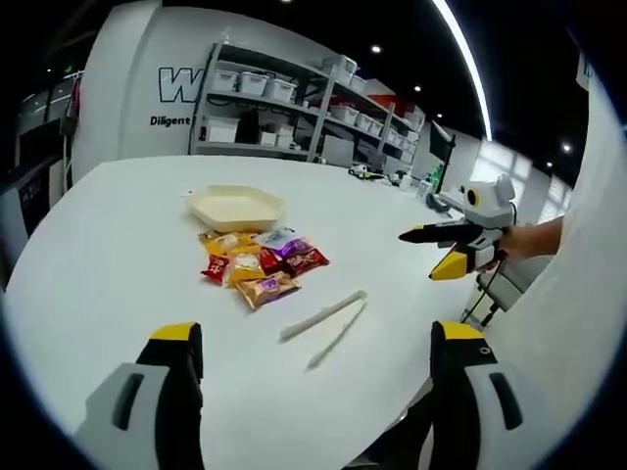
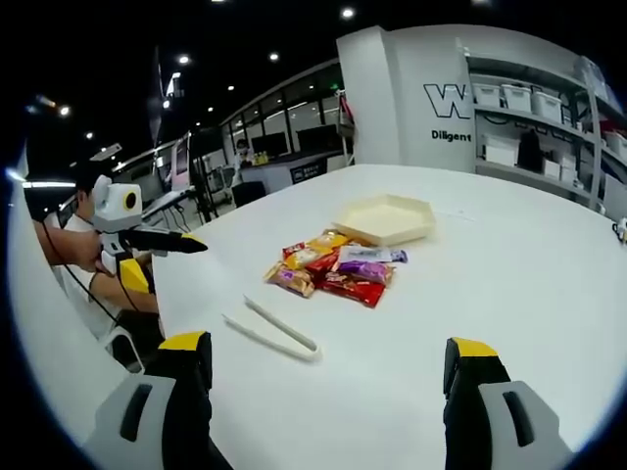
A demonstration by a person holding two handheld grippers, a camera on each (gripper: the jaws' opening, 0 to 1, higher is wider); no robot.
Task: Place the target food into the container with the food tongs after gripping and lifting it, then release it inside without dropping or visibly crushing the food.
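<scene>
White food tongs (image 1: 323,315) (image 2: 269,328) lie flat on the white table (image 1: 118,255) (image 2: 529,264), with nothing touching them. Just beyond them is a pile of several small snack packets (image 1: 260,259) (image 2: 338,264) in red, orange, yellow and purple. Behind the pile sits a shallow beige hexagonal container (image 1: 235,208) (image 2: 384,217), which looks empty. My left gripper (image 1: 315,338) hovers open over the near table edge, short of the tongs. My right gripper (image 2: 328,351) is open as well, also short of the tongs. In the left gripper view, the right gripper (image 1: 423,255) hangs beside the table with its jaws apart.
Metal shelves with white bins (image 1: 284,108) (image 2: 549,117) stand beyond the far side of the table. A person's hand (image 1: 534,240) holds the right gripper off the table's edge. The left gripper (image 2: 167,257) shows at the left of the right gripper view, beside a chair (image 2: 122,338).
</scene>
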